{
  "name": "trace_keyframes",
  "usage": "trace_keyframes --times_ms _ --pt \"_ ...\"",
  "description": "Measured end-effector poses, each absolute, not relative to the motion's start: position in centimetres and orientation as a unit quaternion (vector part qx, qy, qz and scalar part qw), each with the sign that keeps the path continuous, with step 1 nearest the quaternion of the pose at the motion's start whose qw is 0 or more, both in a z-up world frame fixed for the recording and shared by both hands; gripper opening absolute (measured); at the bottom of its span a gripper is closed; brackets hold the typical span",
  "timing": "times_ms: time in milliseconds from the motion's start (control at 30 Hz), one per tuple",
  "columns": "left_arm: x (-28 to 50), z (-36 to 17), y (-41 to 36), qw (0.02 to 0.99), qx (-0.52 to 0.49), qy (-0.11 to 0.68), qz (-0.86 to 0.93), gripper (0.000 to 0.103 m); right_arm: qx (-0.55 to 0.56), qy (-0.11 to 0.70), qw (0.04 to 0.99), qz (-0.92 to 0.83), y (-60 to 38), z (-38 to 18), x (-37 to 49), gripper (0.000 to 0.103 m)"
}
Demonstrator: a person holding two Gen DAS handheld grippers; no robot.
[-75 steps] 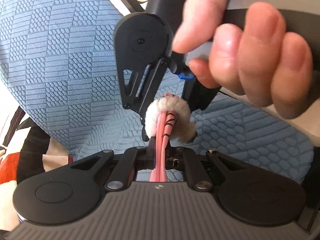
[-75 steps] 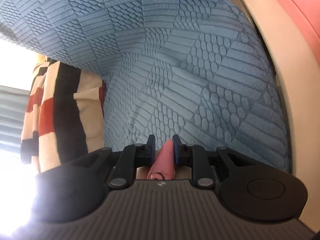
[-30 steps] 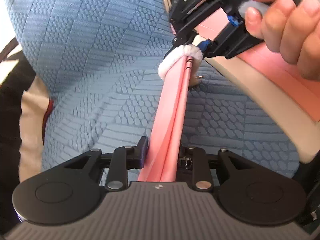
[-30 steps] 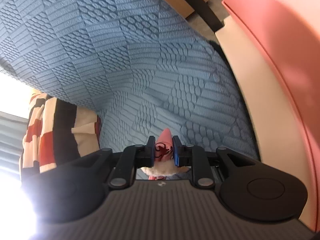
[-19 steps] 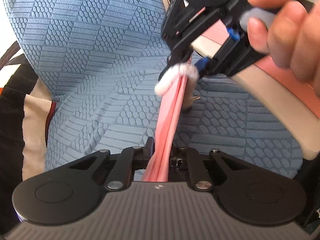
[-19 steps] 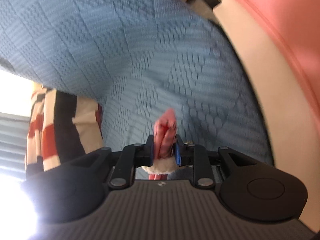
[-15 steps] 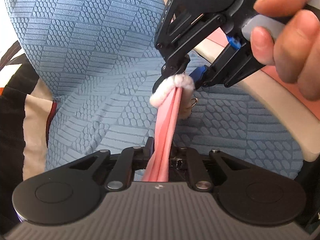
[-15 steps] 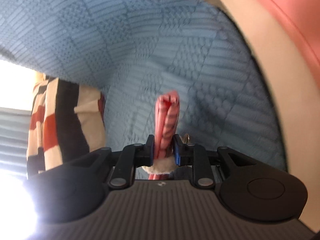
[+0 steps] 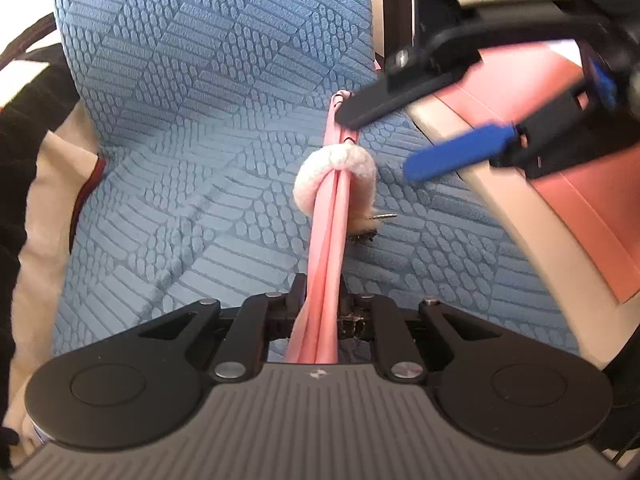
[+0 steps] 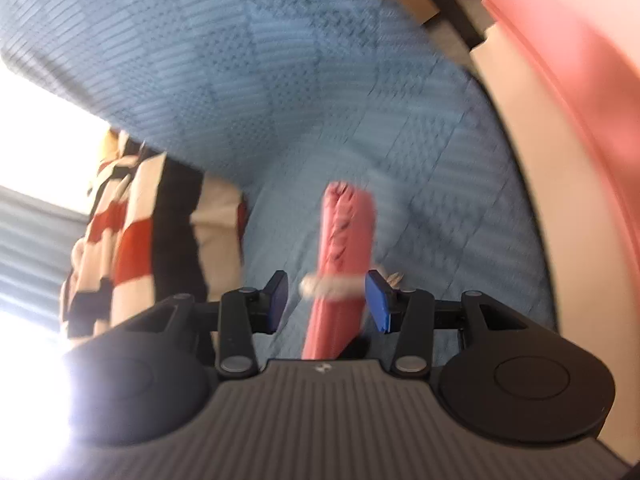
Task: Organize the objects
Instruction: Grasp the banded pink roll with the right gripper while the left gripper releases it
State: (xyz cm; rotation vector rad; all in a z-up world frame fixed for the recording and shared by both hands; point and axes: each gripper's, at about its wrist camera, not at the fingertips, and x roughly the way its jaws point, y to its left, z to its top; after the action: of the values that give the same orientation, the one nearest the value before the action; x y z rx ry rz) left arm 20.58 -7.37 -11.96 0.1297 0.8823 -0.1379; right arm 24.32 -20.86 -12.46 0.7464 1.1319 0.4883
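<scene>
Folded cloth strip (image 9: 326, 240) above the quilted cover (image 9: 192, 128), ringed by a fluffy band (image 9: 320, 172); striped fabric (image 10: 132, 240) left, padded edge (image 9: 532, 248) right.

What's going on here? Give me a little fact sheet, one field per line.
Held item: folded pink cloth strip with a white fluffy band around it
Left gripper: fingers shut on the strip's near end
Right gripper: fingers opening, the strip between them, pads not pressing on it
Surface below: blue textured cover
At the side: striped black, red and cream fabric
Opposite side: pink and cream curved furniture edge
</scene>
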Motion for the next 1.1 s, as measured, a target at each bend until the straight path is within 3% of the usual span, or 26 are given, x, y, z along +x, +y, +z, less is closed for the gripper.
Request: trace_keyframes --times_ms 233,467,667,1033,1100 --pt "20.8 -12.0 -7.2 0.897 0.043 0.435 -0.072 0.015 0.346 0.551 0.724 0.229 -18.6 -14.6 23.6 0.042" --pt "20.6 -11.9 -7.4 0.896 0.054 0.436 -0.066 0.016 0.364 0.560 0.717 0.200 -18.2 -16.4 23.4 0.029" --pt "20.2 -11.1 -7.7 0.900 0.056 0.425 -0.080 0.024 0.337 0.550 0.741 0.185 -17.9 -15.5 23.2 0.023" --pt "20.1 -10.9 -8.0 0.897 0.057 0.428 -0.091 0.024 0.336 0.557 0.739 0.177 -17.9 -16.3 23.2 0.027" --pt "20.1 -10.4 -7.7 0.897 0.041 0.429 -0.100 0.032 0.334 0.556 0.741 0.174 -17.8 -16.2 23.1 0.022"
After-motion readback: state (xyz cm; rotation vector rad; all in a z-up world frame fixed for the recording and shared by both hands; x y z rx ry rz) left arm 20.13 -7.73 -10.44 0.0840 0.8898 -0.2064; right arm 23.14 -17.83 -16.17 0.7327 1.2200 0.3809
